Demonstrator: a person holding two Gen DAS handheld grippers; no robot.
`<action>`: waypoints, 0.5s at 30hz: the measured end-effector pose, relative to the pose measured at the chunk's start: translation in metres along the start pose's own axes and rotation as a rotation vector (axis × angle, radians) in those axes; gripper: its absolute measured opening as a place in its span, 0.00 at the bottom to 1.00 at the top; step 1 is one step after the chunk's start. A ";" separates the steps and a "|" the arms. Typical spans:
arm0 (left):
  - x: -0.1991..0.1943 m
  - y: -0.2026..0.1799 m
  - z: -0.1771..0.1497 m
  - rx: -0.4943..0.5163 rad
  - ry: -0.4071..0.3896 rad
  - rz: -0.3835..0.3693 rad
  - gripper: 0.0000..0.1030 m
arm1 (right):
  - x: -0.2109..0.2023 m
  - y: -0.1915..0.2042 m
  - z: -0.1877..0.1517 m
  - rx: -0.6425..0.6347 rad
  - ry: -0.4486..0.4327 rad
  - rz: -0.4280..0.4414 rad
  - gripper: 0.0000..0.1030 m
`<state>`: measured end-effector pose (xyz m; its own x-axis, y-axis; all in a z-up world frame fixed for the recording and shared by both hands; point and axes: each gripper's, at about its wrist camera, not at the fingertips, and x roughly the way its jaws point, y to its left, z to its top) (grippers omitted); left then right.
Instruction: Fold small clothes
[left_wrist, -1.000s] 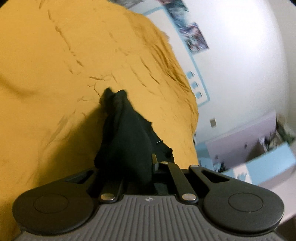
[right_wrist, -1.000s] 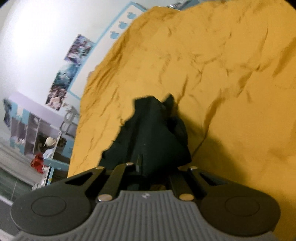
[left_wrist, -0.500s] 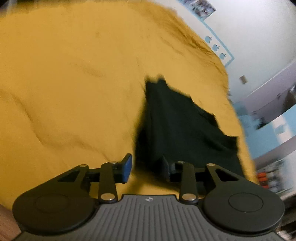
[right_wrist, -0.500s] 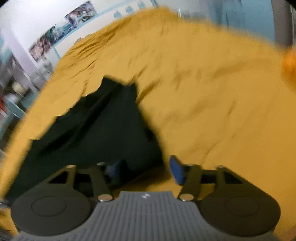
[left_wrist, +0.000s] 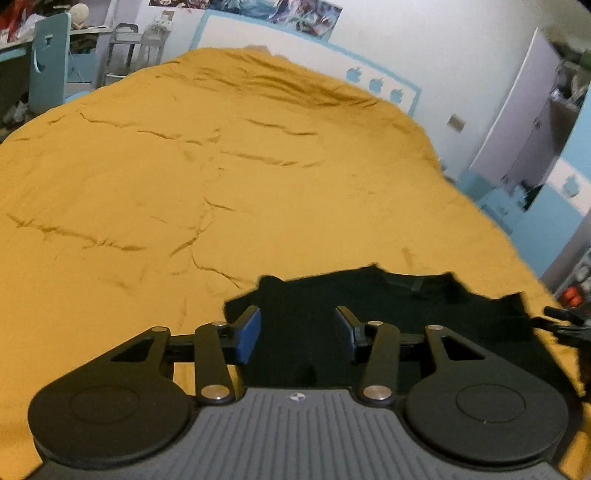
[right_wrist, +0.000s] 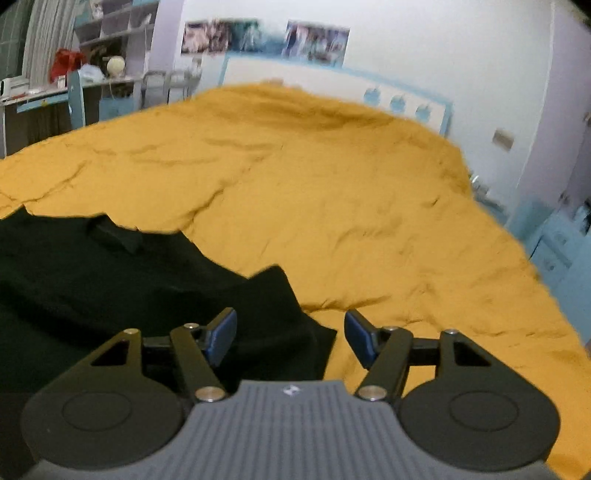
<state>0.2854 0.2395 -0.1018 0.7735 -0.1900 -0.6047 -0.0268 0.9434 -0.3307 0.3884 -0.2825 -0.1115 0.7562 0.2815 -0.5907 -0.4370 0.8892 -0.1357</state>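
White wall (right_wrist: 424, 55) with posters (right_wrist: 258, 38), blue-trimmed headboard (left_wrist: 295, 48), desk (right_wrist: 55, 96).

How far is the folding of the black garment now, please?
Done: the black garment lies spread on the yellow bedcover, neck opening away from the cameras. In hand: nothing; the left hand-held gripper and the right hand-held gripper are both open above its near edge. Left: no fold is visible yet, so all folds remain.

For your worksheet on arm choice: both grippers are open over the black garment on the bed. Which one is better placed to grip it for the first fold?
Probably the left gripper: black garment fills its gap. The right gripper straddles the garment's edge, one finger over the orange bedspread.
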 end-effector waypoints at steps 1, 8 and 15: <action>0.007 0.002 0.002 0.008 0.015 0.010 0.52 | 0.009 -0.005 0.002 0.017 0.021 0.032 0.58; 0.053 0.008 0.006 0.012 0.115 0.028 0.52 | 0.054 -0.016 0.004 0.069 0.076 0.105 0.56; 0.056 0.003 0.002 0.039 0.077 -0.004 0.11 | 0.065 -0.013 0.005 0.096 0.069 0.100 0.12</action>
<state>0.3294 0.2326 -0.1355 0.7226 -0.2124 -0.6578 0.0019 0.9522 -0.3053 0.4458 -0.2740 -0.1445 0.6741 0.3481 -0.6515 -0.4575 0.8892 0.0017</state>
